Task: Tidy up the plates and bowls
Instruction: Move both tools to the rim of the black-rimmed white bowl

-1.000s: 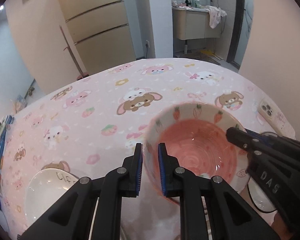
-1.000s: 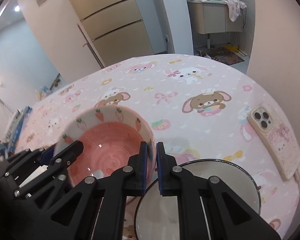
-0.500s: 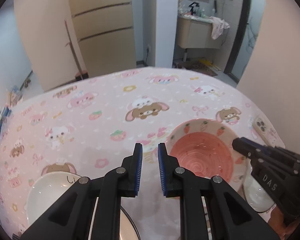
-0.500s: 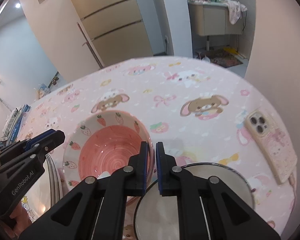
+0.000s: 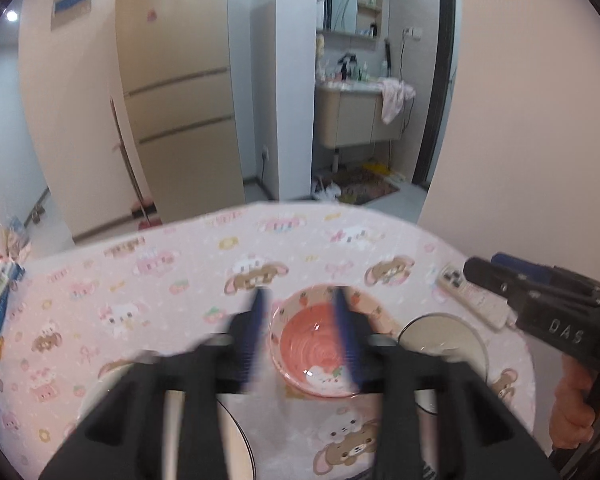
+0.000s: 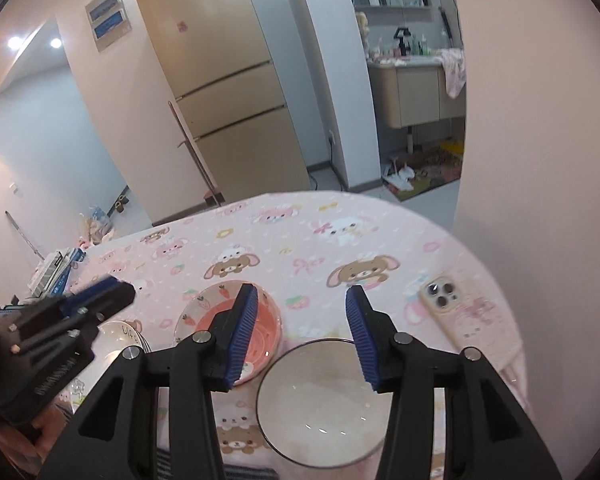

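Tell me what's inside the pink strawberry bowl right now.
The pink strawberry bowl looks empty: only its painted swirl and glare show. The left gripper blurs across both sides, hiding some.

Left tool (image 5: 300, 332) motion-blurred

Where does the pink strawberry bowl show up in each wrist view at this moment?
Left wrist: the strawberry bowl sits low and centre on the tablecloth, seen between the open, blurred fingers of the left gripper.
Right wrist: the bowl lies lower left of centre, partly behind the left finger of the open right gripper.
Shared landmark: the dark-rimmed white plate beside the bowl.
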The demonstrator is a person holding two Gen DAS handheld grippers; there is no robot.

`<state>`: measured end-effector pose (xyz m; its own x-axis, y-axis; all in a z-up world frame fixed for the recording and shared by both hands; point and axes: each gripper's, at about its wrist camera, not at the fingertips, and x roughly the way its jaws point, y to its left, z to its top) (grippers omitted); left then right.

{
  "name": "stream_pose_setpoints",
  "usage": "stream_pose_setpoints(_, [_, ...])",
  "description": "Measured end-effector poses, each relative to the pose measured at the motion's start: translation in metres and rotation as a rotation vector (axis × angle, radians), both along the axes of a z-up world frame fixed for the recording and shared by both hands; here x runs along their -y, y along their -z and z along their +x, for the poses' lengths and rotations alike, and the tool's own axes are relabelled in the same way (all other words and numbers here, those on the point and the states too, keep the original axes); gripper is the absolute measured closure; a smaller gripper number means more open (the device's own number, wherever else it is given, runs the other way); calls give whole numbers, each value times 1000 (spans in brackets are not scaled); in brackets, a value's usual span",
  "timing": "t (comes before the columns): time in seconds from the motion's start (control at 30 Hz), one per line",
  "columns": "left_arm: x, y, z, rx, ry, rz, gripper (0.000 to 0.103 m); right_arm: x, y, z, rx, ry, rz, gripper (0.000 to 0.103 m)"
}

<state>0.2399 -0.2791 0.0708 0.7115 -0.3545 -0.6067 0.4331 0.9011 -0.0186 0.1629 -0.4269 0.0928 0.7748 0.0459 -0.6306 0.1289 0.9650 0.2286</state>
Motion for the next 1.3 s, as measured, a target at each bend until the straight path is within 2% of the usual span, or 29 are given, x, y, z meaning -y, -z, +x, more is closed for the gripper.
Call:
stream_pose_setpoints(0.03, [0, -7, -7, 32, -4, -9, 30, 1, -4, -5, 10, -2, -8, 58])
stream_pose_setpoints(0.13, [4, -23, -27, 116, -4, 2, 27, 2, -14, -19, 40, -4, -13, 57])
stream_pose_setpoints(0.2, [5, -29, -35, 110, 27, -40, 14, 3, -20, -28, 62, -7, -15, 56])
stream_pose_setpoints(0.3, [6, -28, -41, 89, 109, -137, 11, 5, -27, -41, 92, -11, -20, 53])
stream_pose_setpoints(0.43, [14, -11, -45, 85, 86, -120, 0, 7, -23, -55, 111, -3, -29, 50])
stream_pose_setpoints(0.5, [18, -1, -44, 71, 75, -111, 0, 11, -13, -57, 96, 0, -20, 49])
stream_pose_setpoints(0.83, [51, 71, -34, -175, 75, -60, 0, 45, 41, -42, -50, 76, 47, 49])
stream_pose_setpoints(1.03, [55, 98, -30, -265, 83, -105, 1, 54, 81, -38, -140, 84, 102, 49])
stream_pose_setpoints(1.1, [58, 103, -29, -271, 80, -90, 12, 56, 93, -37, -162, 72, 140, 49])
stream_pose_setpoints(1.17, [60, 108, -26, -302, 91, -86, 17, 59, 104, -35, -185, 65, 192, 49])
stream_pose_setpoints(1.27, [60, 108, -26, -303, 100, -98, 23, 62, 114, -32, -203, 55, 260, 50])
stream_pose_setpoints(1.3, [61, 108, -26, -306, 105, -101, 31, 62, 116, -32, -205, 53, 278, 50])
